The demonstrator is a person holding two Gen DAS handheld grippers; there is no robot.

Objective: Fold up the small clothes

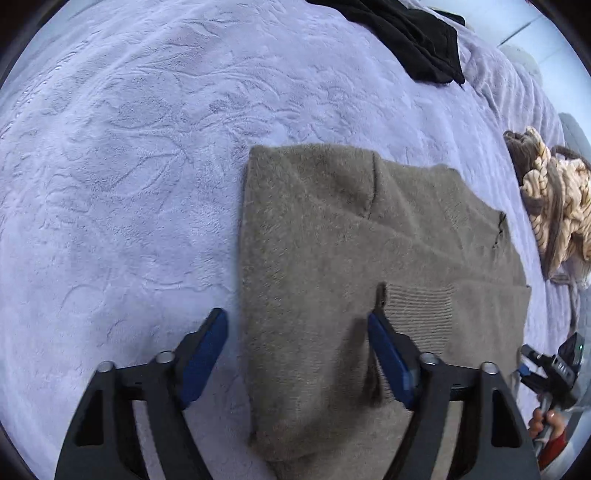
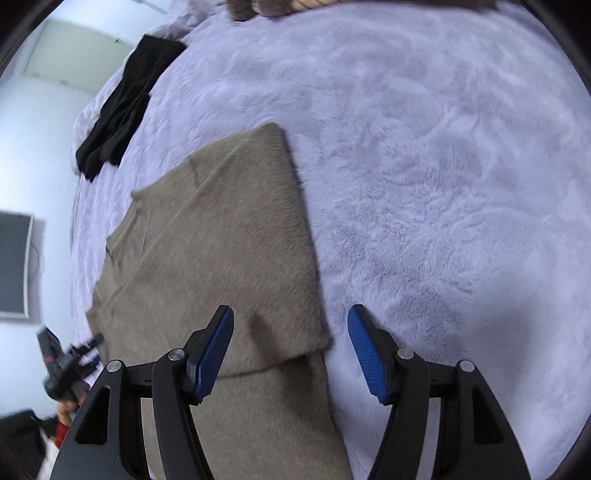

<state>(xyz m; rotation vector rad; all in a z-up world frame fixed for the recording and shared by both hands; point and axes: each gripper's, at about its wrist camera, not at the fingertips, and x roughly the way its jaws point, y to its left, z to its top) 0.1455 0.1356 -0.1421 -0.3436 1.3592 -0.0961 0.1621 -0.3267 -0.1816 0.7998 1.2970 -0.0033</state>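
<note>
A grey-brown knit sweater (image 1: 332, 229) lies flat on the lavender plush blanket (image 1: 129, 166), partly folded, with a ribbed cuff (image 1: 421, 314) laid over its body. My left gripper (image 1: 296, 316) hangs open over the sweater's left edge; one blue pad is above the blanket, the other above the knit. In the right wrist view the sweater (image 2: 221, 229) runs up the left half. My right gripper (image 2: 291, 312) stands open astride its right edge near a folded corner, pads not pressing. Each gripper also shows at the other's frame edge, held by a hand (image 1: 546, 421).
A black garment (image 1: 413, 33) lies crumpled at the far side of the blanket, also seen as the black garment (image 2: 122, 107). A cream and brown striped garment (image 1: 554, 199) sits at the right. A dark wall screen (image 2: 13, 266) is beyond the bed edge.
</note>
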